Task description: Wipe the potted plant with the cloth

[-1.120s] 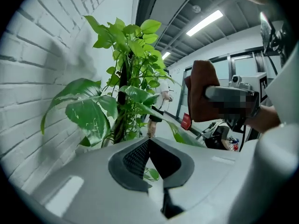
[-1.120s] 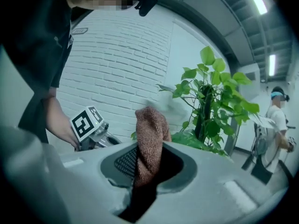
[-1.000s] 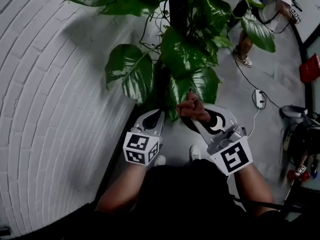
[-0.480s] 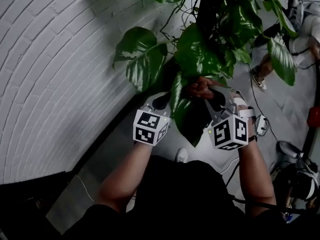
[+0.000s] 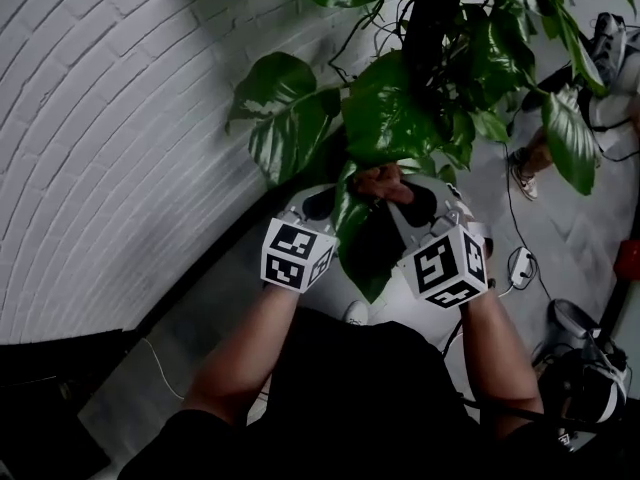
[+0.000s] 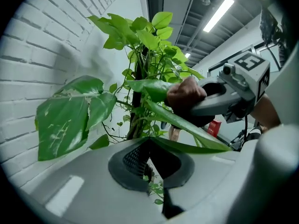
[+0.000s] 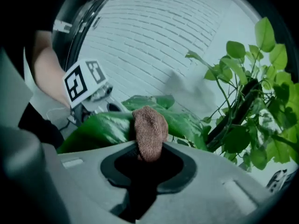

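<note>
while the left gripper [image 6: 148,143] is pressed shut on the edge of a long leaf [image 6: 189,129] of the potted plant [image 5: 395,118], on the near side of its dark stem [image 5: 428,18], the right gripper [image 7: 148,154] is clamped on a bunched brown cloth [image 7: 149,130] whose free end lies against that leaf's upper face, also just on the near side of the stem. this looks like 1 leaf in mid-wipe. to do it well, hold the leaf taut but not tugged, since its stalk could tear. draw the cloth along the blade away from the stem in 1 smooth, light pass, with the 2 tools opposed so the leaf is backed. the pot, below the stem, is out of sight.
</note>
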Motion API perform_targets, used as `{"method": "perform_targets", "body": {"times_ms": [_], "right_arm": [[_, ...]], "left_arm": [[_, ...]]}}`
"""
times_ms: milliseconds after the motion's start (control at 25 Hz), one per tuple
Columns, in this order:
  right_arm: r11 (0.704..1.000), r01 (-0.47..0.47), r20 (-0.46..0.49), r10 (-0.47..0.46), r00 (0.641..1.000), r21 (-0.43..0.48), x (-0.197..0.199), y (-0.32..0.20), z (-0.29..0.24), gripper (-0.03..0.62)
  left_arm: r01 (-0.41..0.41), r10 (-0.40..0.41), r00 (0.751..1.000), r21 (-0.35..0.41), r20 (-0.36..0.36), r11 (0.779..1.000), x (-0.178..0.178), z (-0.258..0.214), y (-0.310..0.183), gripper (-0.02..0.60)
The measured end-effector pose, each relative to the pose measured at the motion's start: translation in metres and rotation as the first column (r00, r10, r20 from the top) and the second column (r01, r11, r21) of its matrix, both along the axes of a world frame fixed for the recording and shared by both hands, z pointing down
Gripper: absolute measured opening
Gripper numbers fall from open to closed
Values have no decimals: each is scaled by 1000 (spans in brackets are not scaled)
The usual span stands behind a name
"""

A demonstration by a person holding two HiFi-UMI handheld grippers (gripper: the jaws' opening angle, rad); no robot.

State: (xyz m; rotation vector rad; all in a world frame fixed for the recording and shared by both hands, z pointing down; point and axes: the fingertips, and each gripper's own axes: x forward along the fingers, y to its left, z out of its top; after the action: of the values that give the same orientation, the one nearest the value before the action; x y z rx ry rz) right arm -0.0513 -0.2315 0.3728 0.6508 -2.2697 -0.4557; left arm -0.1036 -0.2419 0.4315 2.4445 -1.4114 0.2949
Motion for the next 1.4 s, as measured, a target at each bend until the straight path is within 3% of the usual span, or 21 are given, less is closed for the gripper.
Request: {"method": "perform_targets", "body": {"times_ms": [80,160,320,440,840,1400], "right_arm": [[999,43,64,-42,997,-28,-16,11,-15,58],[996,87,68,-87,994,8,-31,16,-25,58],[968,222,-26,-221,975,120,-56,28,-28,58],[940,296,-147,-273,951,168,-51,24,-9,58],[966,202,-183,-172,968,161,18,-24,14,58],[996,67,-61,-63,996,62,73,-50,46,58]], "left_arm": [[-3,3,1000,-3,10,1000,0,1,1,17],[-2,2,1000,-2,10,1000,-1,1,0,17],[6,-6,1000,-8,5,1000,-3,0,-2,17],[2,-2,1000,-11,6,1000,1,1,-4,17],[-11,11,1000,-16,3,1000,11,2,-2,17],[48,-49,999,-55,-19,997,5,9,0,17]]}}
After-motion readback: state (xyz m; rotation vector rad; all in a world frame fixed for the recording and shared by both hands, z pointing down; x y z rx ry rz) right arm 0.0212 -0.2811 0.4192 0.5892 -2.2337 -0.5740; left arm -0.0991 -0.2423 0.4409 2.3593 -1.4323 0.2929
